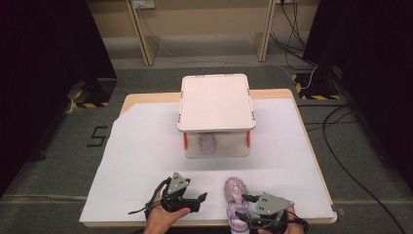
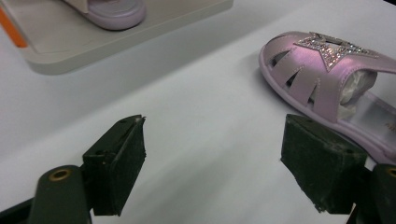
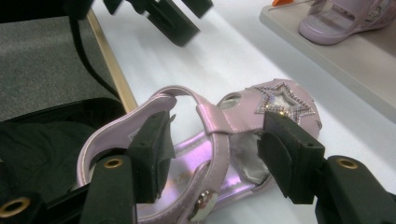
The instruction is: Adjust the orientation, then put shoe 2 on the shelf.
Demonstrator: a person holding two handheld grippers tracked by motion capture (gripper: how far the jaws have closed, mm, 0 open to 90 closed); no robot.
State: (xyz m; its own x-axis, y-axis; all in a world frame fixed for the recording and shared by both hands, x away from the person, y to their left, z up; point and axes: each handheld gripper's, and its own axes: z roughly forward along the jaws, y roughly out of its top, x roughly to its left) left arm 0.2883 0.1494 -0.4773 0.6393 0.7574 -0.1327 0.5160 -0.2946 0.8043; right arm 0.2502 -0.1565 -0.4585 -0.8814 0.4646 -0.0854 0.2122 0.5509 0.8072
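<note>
Sandal pickup beside the two-tier rack

My right gripper [image 3: 212, 154] straddles the lilac sandal [image 3: 219, 140], pads not pressing; left gripper [image 2: 212, 168] spread, empty. Light, floppy straps: I'd pinch the stiffer sole sides.

The high view looks forward and down from above the person's side, far enough to take in the whole white-covered wooden table [image 1: 146, 146]. The left gripper view sits low and close to the table surface, looking along its own black jaws toward the beige two-level plastic shelf [image 2: 116, 42]. The right gripper view is also very near, looking across the lilac strapped sandal with a glittering star [image 3: 261, 112]. All three views share this sandal and the shelf.
</note>
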